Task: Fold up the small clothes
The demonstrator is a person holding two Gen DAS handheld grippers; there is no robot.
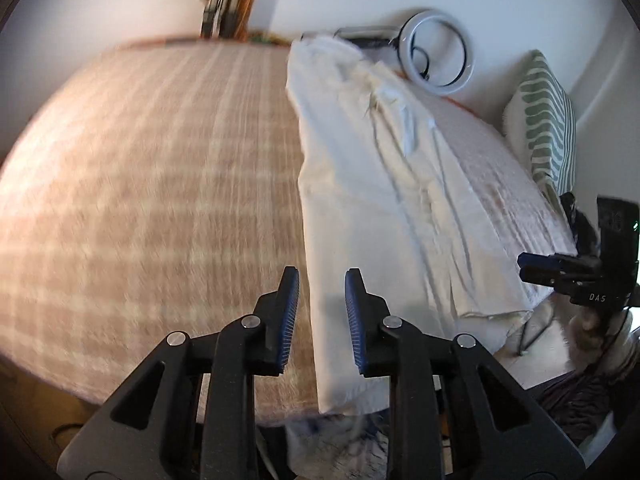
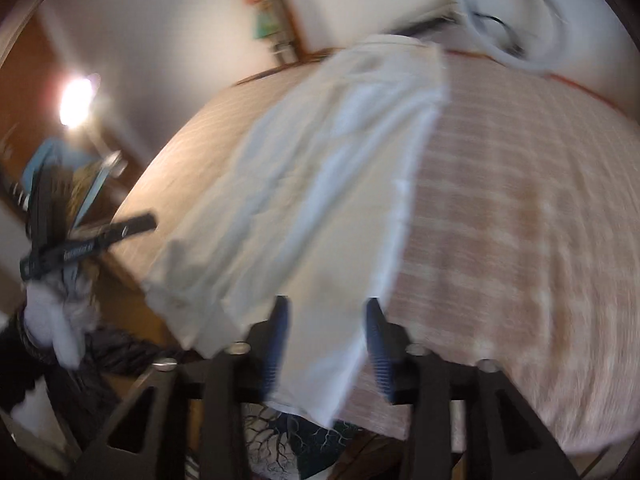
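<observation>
A: We've got open room on the wide tan-and-cream checked bedspread (image 1: 152, 184) left of the long cream folded garment (image 1: 360, 200). Nothing on it out to the far edge.

B: Right side's tighter. We see the white ring light (image 1: 438, 54) leaning on the wall at the far edge, touching the garment's top, plus the green-and-cream striped cushion (image 1: 544, 128) upright at the right edge.

A: Narrow bare strip between garment and cushion.

A home bedroom: checked bedspread (image 1: 160, 184), striped pillow (image 1: 544, 128), ring light (image 1: 438, 54).
</observation>
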